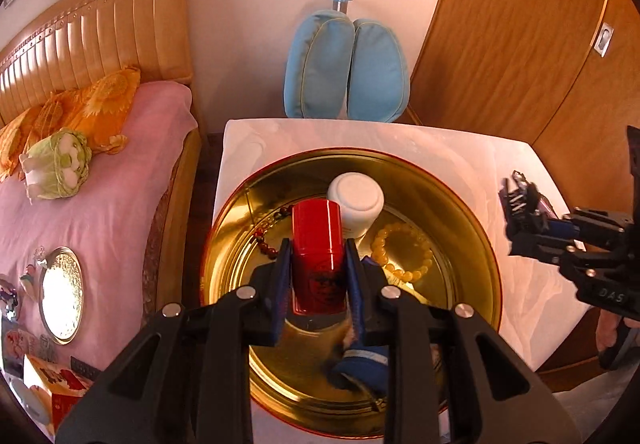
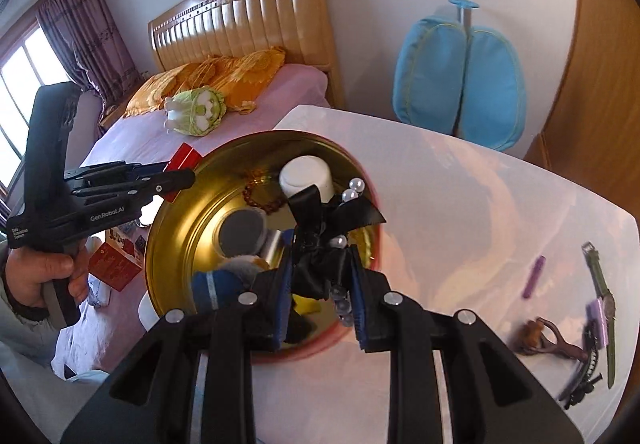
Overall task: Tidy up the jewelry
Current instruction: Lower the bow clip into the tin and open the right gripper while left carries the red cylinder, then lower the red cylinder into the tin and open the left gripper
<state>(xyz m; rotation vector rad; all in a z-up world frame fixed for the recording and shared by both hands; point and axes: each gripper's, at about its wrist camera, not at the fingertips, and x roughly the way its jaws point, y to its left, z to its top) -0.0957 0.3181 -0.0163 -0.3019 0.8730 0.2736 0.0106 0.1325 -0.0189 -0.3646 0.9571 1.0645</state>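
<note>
My left gripper (image 1: 318,256) is shut on a red cylindrical box (image 1: 318,244), held above the round gold tin (image 1: 460,204). Inside the tin lie a white jar (image 1: 356,200), a yellow bead bracelet (image 1: 404,252), a dark red bead string (image 1: 266,240) and a blue pouch (image 1: 360,364). My right gripper (image 2: 322,272) is shut on a black ribbon bow with pearls (image 2: 328,240), held over the tin's near rim (image 2: 304,352). The right gripper also shows in the left wrist view (image 1: 520,204). The left gripper shows in the right wrist view (image 2: 176,172).
The tin sits on a white-covered table (image 2: 460,204). On the table's right lie a green-strap watch (image 2: 600,284), a purple clip (image 2: 534,276), a brown hair clip (image 2: 548,336) and a black clip (image 2: 584,376). A bed (image 1: 100,204) is to the left, a blue suitcase (image 1: 344,68) behind.
</note>
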